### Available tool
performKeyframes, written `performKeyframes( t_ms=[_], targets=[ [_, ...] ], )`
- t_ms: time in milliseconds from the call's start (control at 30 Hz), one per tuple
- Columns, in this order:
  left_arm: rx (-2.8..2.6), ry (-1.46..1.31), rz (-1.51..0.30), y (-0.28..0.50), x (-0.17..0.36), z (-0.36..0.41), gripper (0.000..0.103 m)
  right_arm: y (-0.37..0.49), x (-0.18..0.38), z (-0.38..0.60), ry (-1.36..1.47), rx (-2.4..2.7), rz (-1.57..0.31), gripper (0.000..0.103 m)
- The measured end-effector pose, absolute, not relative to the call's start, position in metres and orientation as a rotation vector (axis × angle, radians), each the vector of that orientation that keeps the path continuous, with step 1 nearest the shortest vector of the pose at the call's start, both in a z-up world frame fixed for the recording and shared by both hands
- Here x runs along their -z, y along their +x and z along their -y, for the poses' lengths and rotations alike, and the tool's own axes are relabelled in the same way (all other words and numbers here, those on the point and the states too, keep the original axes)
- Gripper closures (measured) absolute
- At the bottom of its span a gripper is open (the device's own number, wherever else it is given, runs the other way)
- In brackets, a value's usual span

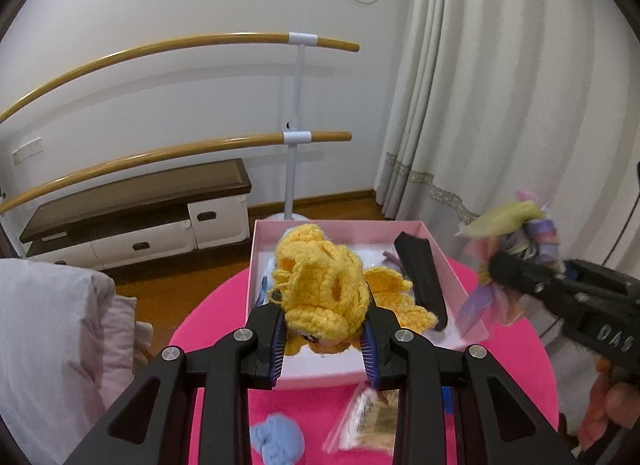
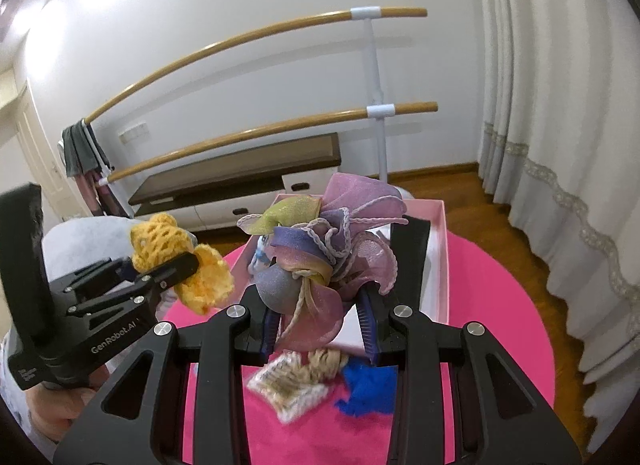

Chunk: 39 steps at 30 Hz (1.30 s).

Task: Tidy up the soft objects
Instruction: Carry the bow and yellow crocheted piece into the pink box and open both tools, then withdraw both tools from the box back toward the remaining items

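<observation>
My left gripper [image 1: 325, 339] is shut on a yellow crocheted piece [image 1: 320, 285] and holds it above the near edge of the pink box [image 1: 344, 227]. It also shows in the right wrist view [image 2: 176, 257] at the left. My right gripper [image 2: 318, 317] is shut on a pastel organza ruffle bundle [image 2: 328, 245], held above the box's right side; the bundle shows in the left wrist view [image 1: 516, 237] at the right. A black folded item [image 1: 424, 281] and another yellow crochet piece [image 1: 394, 293] lie in the box.
The box stands on a round pink table [image 1: 516, 361]. On the table lie a light blue knit ball [image 1: 276, 441], a clear bag with beige yarn [image 2: 296, 385] and a dark blue fuzzy piece [image 2: 368, 389]. A white cushion [image 1: 48, 345] is left; curtains [image 2: 560, 105] right.
</observation>
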<state>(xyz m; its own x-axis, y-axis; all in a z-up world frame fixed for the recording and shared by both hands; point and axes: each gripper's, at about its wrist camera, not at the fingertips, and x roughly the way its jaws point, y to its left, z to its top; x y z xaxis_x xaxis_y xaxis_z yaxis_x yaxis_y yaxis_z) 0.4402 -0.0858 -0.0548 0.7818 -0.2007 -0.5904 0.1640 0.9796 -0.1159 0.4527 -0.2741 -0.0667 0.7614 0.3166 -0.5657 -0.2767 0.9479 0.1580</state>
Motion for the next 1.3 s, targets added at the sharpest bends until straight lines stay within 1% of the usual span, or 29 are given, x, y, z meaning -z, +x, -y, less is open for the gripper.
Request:
performKeyframes(
  t_ms=[300, 667, 867, 933, 1067, 1100, 1167, 1200, 1233, 1267, 1300],
  targets=[
    [0.189, -0.056, -0.695, 0.518, 0.059, 0.104, 0.075, 0.504, 0.076, 0.267, 0.06, -0.316, -0.7, 0.072],
    [0.202, -0.067, -0.779, 0.599, 0.085, 0.117, 0.075, 0.548, 0.101, 0.27, 0.06, -0.288, -0.795, 0.072],
    [0.194, -0.069, -0.826, 0.631, 0.102, 0.122, 0.074, 0.564, 0.114, 0.271, 0.06, -0.281, -0.833, 0.072],
    [0.19, -0.066, -0.844, 0.639, 0.108, 0.128, 0.072, 0.569, 0.12, 0.271, 0.06, -0.279, -0.849, 0.072],
    [0.185, -0.053, -0.864, 0.651, 0.114, 0.137, 0.069, 0.579, 0.129, 0.272, 0.064, -0.276, -0.881, 0.068],
    [0.185, -0.046, -0.865, 0.652, 0.115, 0.138, 0.067, 0.579, 0.131, 0.273, 0.064, -0.274, -0.883, 0.066],
    [0.173, -0.031, -0.862, 0.657, 0.116, 0.142, 0.056, 0.581, 0.132, 0.274, 0.066, -0.274, -0.881, 0.063],
    [0.166, -0.027, -0.858, 0.655, 0.116, 0.144, 0.044, 0.581, 0.132, 0.275, 0.067, -0.274, -0.878, 0.058],
    [0.15, -0.021, -0.845, 0.657, 0.115, 0.145, 0.033, 0.58, 0.132, 0.276, 0.068, -0.272, -0.875, 0.048],
    [0.143, -0.016, -0.834, 0.653, 0.116, 0.145, 0.028, 0.58, 0.131, 0.277, 0.07, -0.269, -0.869, 0.042],
    [0.135, -0.009, -0.817, 0.653, 0.115, 0.146, 0.02, 0.579, 0.13, 0.279, 0.073, -0.261, -0.862, 0.026]
  ],
)
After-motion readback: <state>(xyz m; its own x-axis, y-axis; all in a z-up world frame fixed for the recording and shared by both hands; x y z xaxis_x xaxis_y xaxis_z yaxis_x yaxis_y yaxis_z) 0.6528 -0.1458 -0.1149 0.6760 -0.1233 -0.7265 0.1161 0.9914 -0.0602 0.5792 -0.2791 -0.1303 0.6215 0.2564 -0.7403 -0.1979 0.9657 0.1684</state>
